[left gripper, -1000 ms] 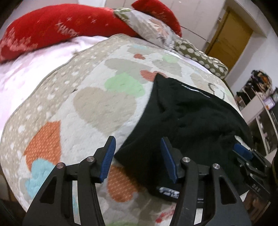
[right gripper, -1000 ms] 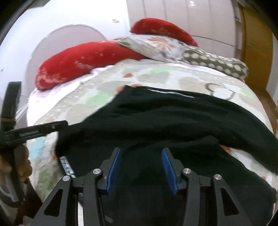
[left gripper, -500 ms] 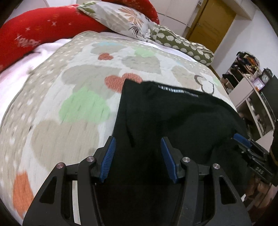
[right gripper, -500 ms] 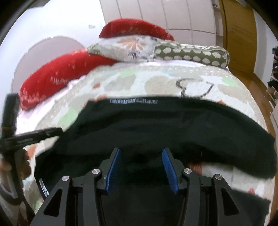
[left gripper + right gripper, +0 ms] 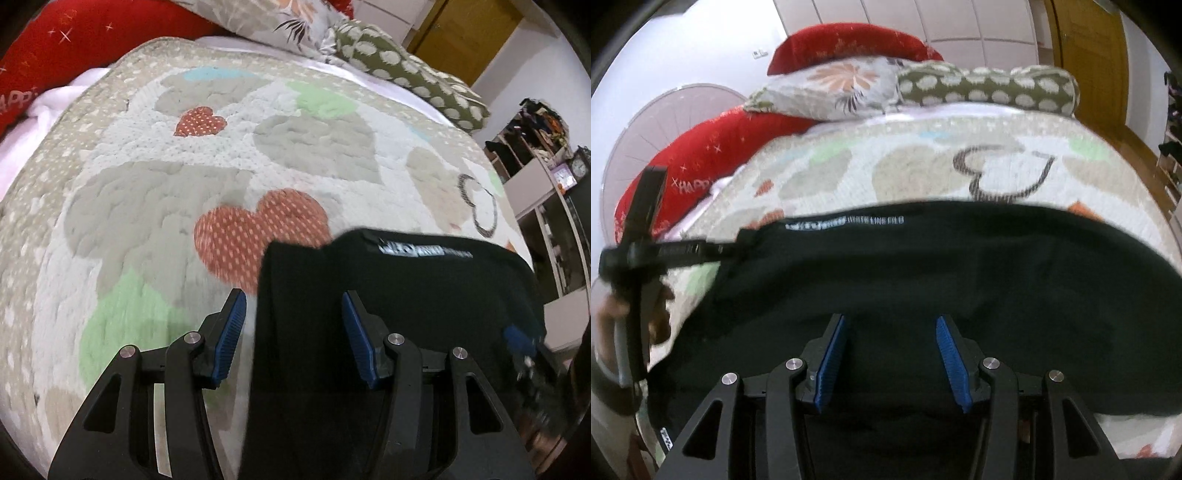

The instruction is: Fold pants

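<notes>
Black pants (image 5: 399,295) lie on a quilt with heart shapes (image 5: 177,192), white lettering at their far edge. My left gripper (image 5: 293,332) is open over the pants' left edge, one blue pad over the quilt, the other over the cloth. My right gripper (image 5: 892,360) is open above the middle of the pants (image 5: 942,266) and holds nothing. The left gripper also shows at the left of the right wrist view (image 5: 646,254). A blurred blue part of the right gripper shows at the right of the left wrist view (image 5: 517,338).
Red pillows (image 5: 701,158), a flowered pillow (image 5: 842,88) and a green spotted bolster (image 5: 986,88) lie at the head of the bed. A wooden door (image 5: 472,33) and open shelves (image 5: 535,155) stand to the right of the bed.
Both grippers have moved forward along the pants toward the lettered far edge. The pants now lie flatter and wider across the quilt. Both grippers stayed open.
</notes>
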Demonstrator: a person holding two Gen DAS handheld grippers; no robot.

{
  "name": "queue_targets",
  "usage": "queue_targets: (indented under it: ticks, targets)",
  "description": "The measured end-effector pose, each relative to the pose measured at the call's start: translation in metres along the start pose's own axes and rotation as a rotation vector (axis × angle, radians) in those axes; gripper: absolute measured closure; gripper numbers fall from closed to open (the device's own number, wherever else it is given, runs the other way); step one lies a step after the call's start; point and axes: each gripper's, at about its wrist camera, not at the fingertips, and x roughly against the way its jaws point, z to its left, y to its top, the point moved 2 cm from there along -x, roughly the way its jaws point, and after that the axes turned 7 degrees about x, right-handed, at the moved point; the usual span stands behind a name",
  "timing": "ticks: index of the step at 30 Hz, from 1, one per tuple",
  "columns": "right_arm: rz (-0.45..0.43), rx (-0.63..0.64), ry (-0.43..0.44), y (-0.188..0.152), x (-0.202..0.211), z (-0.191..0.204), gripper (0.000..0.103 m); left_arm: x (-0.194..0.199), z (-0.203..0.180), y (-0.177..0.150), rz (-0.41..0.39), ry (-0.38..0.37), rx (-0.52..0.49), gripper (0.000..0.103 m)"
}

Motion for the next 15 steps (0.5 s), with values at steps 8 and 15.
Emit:
queue_targets:
  ticks: [8,15]
  targets:
    - [-0.009,0.025,0.012,-0.006,-0.007,0.004,0.041,-0.015,-0.009,0.016,-0.048,0.059,-0.065,0.046]
    - [-0.018,0.014,0.034,-0.007,-0.008,0.001,0.036,-0.031,-0.017,0.021,-0.058,0.073,-0.126,0.033]
